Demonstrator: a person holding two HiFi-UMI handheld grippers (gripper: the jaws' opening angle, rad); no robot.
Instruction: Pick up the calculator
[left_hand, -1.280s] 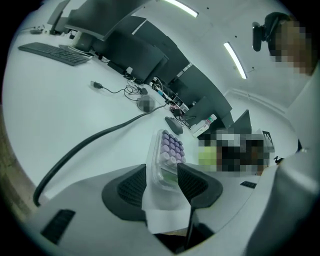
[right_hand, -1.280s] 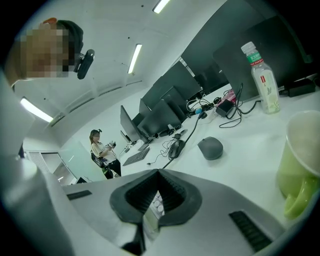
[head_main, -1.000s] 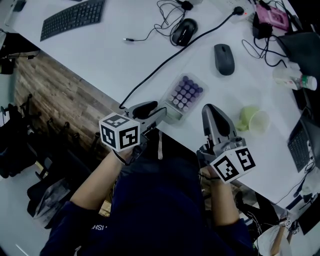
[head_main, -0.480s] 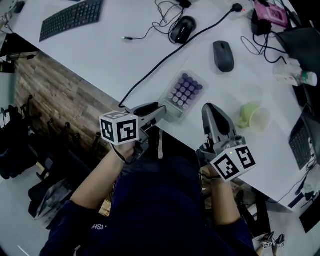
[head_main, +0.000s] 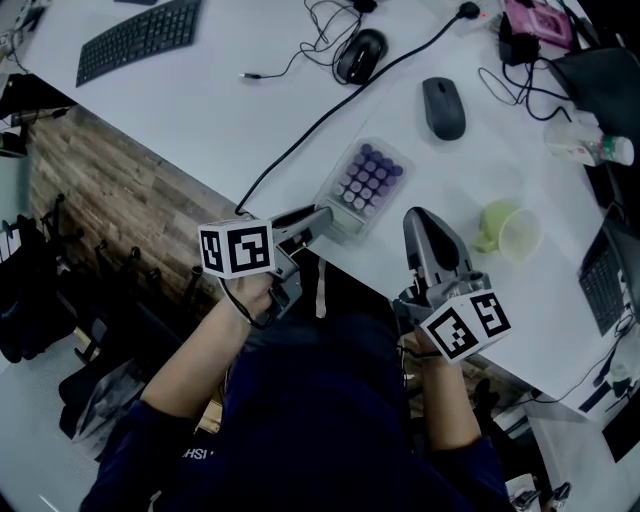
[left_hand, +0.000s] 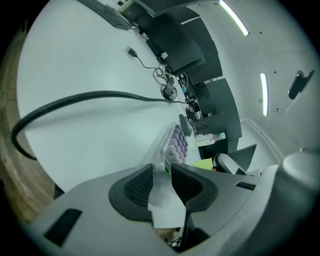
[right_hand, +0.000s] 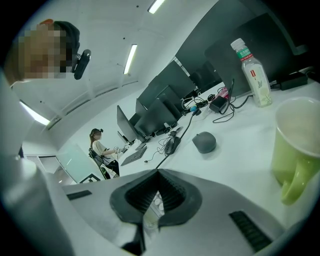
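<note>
CHANGE: left gripper (head_main: 318, 222) has rolled, jaws just closing onto the near end of the clear-cased calculator with round purple keys (head_main: 366, 182) | PLACE: flat at white tabletop's (head_main: 250, 110) near edge (not lifted) | right gripper (head_main: 425, 225): jaws together, empty | NEXT: lift looks due

The left gripper (head_main: 320, 221) hides one end of the calculator (head_main: 366, 183); the mug (right_hand: 295, 150) is cut off.

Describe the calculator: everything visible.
The calculator is a flat, rounded slab in what looks like clear plastic, with rows of round purple keys and a pale near end. It lies flat at the white table's near edge. The left gripper, whose jaws have just been closing, straddles that end; its pads look pressed on it.
</note>
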